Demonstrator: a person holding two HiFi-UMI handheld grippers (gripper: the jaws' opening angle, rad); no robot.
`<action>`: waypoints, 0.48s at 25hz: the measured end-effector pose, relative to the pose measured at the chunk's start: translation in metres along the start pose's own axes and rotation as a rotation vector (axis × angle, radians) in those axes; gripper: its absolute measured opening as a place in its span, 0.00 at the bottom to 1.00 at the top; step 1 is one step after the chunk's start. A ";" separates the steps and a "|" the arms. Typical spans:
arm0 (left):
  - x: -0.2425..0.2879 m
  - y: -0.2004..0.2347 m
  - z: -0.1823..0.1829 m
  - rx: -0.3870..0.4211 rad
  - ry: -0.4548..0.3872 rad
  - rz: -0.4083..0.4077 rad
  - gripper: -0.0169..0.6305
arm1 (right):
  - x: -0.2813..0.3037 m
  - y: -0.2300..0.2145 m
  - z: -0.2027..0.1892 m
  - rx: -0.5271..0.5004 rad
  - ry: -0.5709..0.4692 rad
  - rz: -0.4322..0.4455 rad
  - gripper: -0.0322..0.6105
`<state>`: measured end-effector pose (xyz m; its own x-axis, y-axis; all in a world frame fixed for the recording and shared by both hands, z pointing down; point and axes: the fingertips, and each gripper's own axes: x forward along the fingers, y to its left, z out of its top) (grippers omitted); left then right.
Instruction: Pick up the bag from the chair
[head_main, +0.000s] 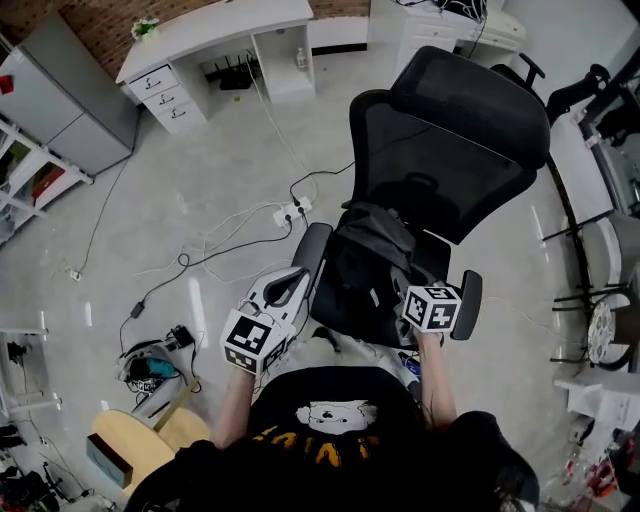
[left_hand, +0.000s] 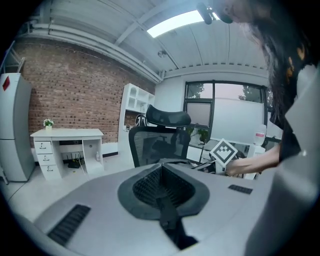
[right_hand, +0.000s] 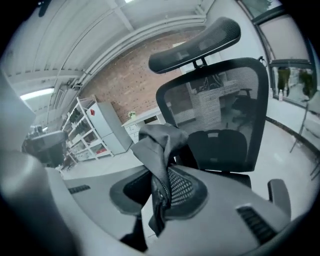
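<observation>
Grey office floor with loose cables surrounds the chair (head_main: 450, 130). On its seat sits the bag (head_main: 375, 240), its fabric pinched between the closed jaws of the right gripper (right_hand: 160, 195). Left gripper (left_hand: 162, 192) hangs beside the armrest, jaws together, empty.

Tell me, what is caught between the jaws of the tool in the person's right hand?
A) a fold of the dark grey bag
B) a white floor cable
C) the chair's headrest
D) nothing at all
A: the right gripper view shows the right gripper closed on a bunched fold of the dark grey bag, with the chair standing behind it.
</observation>
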<state>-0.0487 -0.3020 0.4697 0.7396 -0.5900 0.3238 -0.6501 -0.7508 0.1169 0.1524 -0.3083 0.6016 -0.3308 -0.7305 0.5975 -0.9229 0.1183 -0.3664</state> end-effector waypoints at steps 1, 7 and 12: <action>-0.004 -0.001 -0.002 -0.002 0.000 -0.013 0.04 | -0.008 0.004 0.000 0.026 -0.021 -0.006 0.13; -0.026 -0.001 -0.021 0.003 0.013 -0.086 0.04 | -0.049 0.033 0.005 0.132 -0.154 -0.025 0.12; -0.030 -0.014 -0.034 0.022 0.021 -0.160 0.04 | -0.081 0.053 0.007 0.123 -0.221 -0.047 0.12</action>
<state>-0.0682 -0.2639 0.4899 0.8296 -0.4562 0.3218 -0.5201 -0.8411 0.1485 0.1315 -0.2478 0.5290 -0.2244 -0.8639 0.4509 -0.9012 0.0079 -0.4334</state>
